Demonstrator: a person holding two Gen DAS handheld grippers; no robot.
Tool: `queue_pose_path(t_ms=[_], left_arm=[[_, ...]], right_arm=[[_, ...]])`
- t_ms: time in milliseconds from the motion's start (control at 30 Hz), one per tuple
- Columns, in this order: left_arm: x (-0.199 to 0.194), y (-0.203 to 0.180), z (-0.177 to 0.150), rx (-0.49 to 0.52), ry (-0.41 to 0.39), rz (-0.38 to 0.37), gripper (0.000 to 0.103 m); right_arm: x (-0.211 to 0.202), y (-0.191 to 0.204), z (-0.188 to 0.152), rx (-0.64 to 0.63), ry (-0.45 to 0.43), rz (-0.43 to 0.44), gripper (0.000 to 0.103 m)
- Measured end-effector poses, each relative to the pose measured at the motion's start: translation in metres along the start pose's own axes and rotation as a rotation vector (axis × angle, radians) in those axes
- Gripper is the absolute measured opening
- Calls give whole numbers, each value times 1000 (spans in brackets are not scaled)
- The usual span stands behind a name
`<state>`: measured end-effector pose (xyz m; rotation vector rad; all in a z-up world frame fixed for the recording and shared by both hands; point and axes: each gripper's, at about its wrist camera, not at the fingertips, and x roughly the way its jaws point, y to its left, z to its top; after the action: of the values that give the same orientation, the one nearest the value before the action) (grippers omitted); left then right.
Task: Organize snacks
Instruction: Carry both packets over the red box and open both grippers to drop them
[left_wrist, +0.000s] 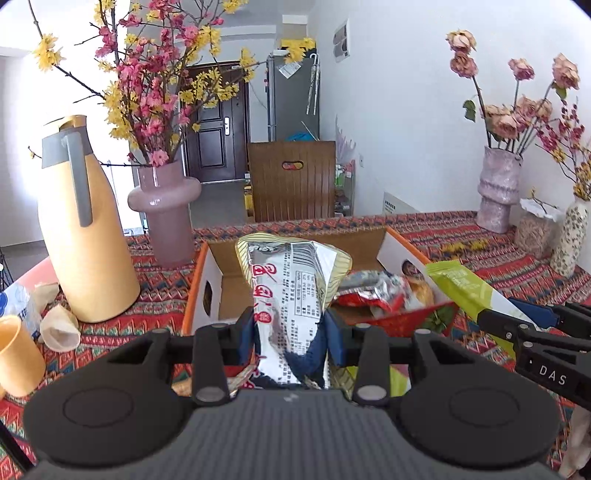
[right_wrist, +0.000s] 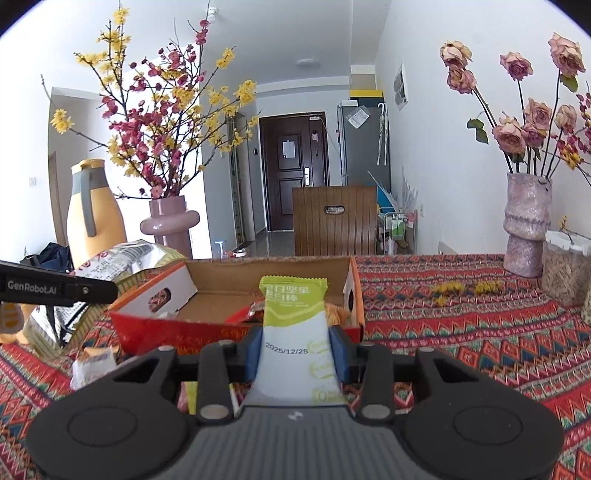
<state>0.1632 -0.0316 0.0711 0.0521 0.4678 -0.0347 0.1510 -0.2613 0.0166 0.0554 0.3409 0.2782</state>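
Note:
My left gripper (left_wrist: 290, 332) is shut on a silver and gold snack bag (left_wrist: 291, 280) with red characters, held upright in front of the open cardboard box (left_wrist: 216, 258). My right gripper (right_wrist: 297, 350) is shut on a green and white snack bar packet (right_wrist: 293, 314), just before the box (right_wrist: 236, 277). That packet (left_wrist: 465, 288) and the right gripper (left_wrist: 532, 325) show at the right of the left wrist view. Crumpled red and silver wrappers (left_wrist: 373, 291) lie inside the box. The silver bag (right_wrist: 125, 262) appears left of the box in the right wrist view.
A patterned red tablecloth (right_wrist: 461, 325) covers the table. A yellow jug (left_wrist: 85, 229), a pink vase (left_wrist: 166, 210), a yellow cup (left_wrist: 16, 354) and crumpled wrappers (left_wrist: 59, 325) stand left of the box. Vases (right_wrist: 526, 221) and a jar (right_wrist: 565, 269) stand right. A small packet (right_wrist: 92, 363) lies near.

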Motion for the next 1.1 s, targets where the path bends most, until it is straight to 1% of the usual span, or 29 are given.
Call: queue_pose_path(t_ms=[333, 700, 867, 1100], left_arm=[[30, 16, 25, -34, -21, 21, 40], [63, 27, 46, -72, -31, 47, 40], [81, 30, 48, -89, -25, 55, 40], [113, 37, 40, -117, -5, 76, 40]], right_arm=[[39, -3, 30, -7, -14, -7, 38], [81, 9, 58, -31, -22, 2, 38], [100, 15, 65, -32, -15, 3, 38], [126, 16, 60, -24, 1, 7, 38]])
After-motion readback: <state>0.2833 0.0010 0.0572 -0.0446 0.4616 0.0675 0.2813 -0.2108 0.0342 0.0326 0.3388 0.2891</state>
